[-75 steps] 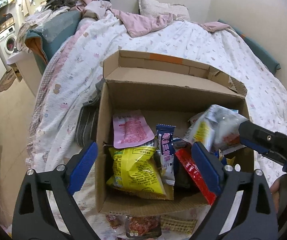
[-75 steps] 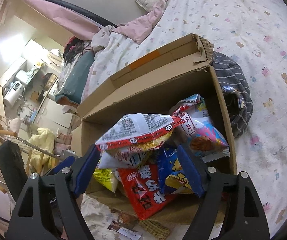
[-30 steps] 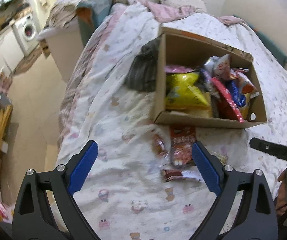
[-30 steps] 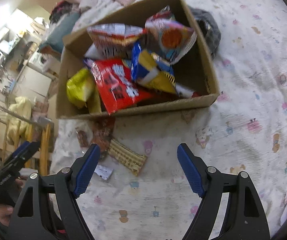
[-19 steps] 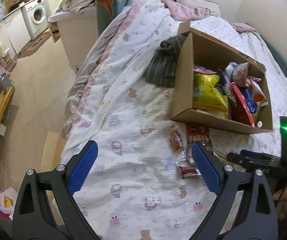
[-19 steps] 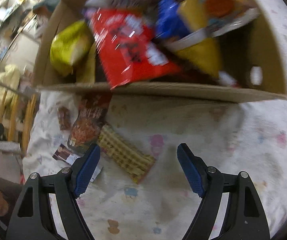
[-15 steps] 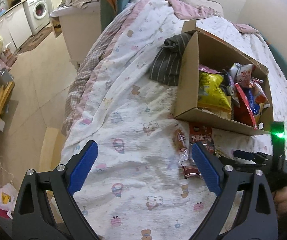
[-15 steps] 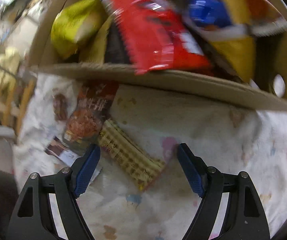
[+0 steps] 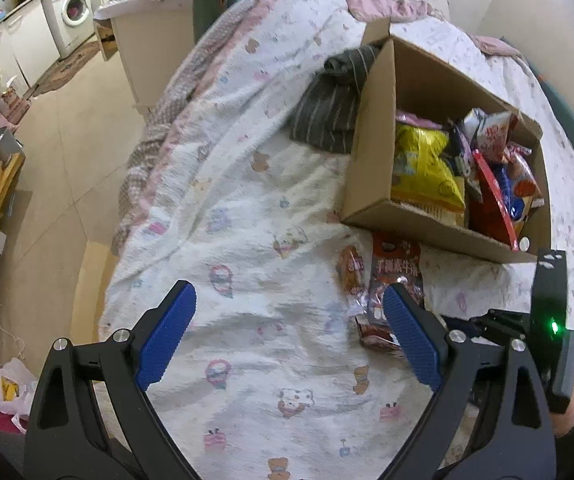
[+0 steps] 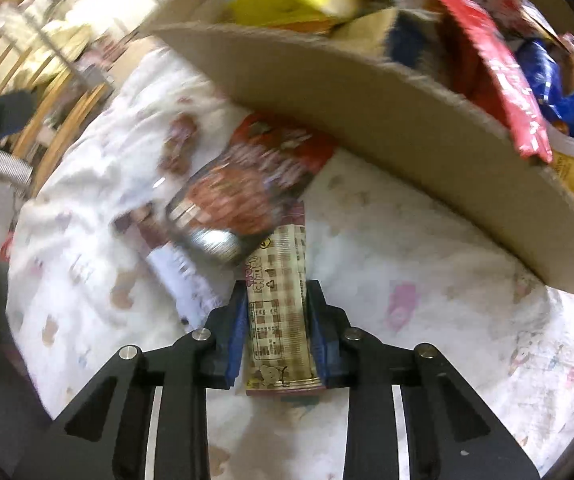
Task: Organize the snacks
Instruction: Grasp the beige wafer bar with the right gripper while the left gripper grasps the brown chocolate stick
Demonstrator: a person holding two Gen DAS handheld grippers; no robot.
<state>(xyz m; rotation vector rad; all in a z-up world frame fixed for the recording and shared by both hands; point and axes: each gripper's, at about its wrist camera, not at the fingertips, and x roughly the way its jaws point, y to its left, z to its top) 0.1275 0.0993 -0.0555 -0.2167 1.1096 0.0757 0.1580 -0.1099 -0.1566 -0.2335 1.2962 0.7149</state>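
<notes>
A cardboard box [image 9: 371, 184] full of snack bags stands on the bed; its near wall [image 10: 367, 112] fills the right wrist view. Loose snacks lie in front of it: a dark red packet [image 9: 397, 272] [image 10: 255, 184] and a small reddish packet [image 9: 352, 270]. My right gripper [image 10: 277, 320] is shut on a beige checkered wafer packet [image 10: 279, 300] lying on the sheet, next to the dark red packet. It also shows at the right of the left wrist view [image 9: 499, 322]. My left gripper [image 9: 287, 336] is open and empty above the sheet, short of the snacks.
A grey striped cloth [image 9: 335, 108] lies against the box's left side. The bed edge drops to the floor [image 9: 67, 140] on the left, with a washing machine [image 9: 69, 16] beyond. A white wrapper [image 10: 183, 276] lies left of the wafer packet.
My right gripper has dropped to the sheet and closed on the wafer packet. My left gripper has drawn back from the box and stays open.
</notes>
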